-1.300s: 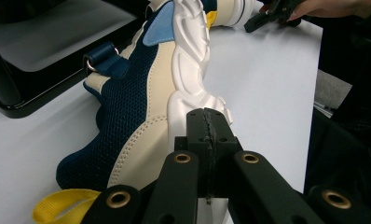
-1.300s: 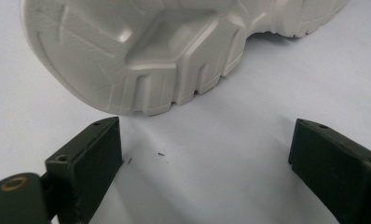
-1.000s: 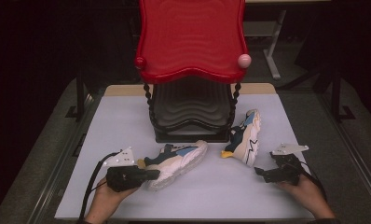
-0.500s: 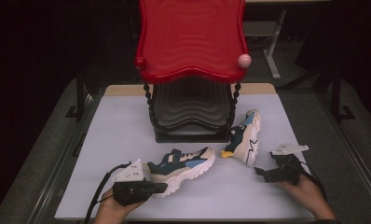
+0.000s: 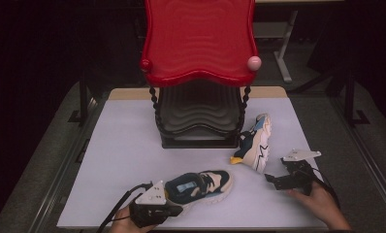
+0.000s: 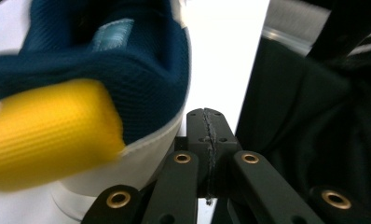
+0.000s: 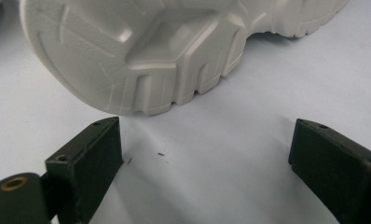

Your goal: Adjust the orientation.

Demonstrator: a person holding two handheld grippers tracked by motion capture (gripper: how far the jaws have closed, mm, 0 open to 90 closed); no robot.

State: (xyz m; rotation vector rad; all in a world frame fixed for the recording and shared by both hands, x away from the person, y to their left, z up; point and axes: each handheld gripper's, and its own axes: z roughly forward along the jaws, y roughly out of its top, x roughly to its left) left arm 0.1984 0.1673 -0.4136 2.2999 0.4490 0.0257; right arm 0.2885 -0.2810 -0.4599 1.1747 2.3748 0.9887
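High view: left gripper (image 5: 174, 209) fingers closed beside sneaker (image 5: 201, 186); right gripper (image 5: 273, 181) fingers open.

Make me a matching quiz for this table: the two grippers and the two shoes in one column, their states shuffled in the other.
Things:
1. left gripper
2. right gripper
3. near shoe
4. far shoe

States:
A. lies on its side
B. jaws open
C. stands on its sole
D. jaws shut

Pairs: 1-D, 2-B, 3-C, 4-A
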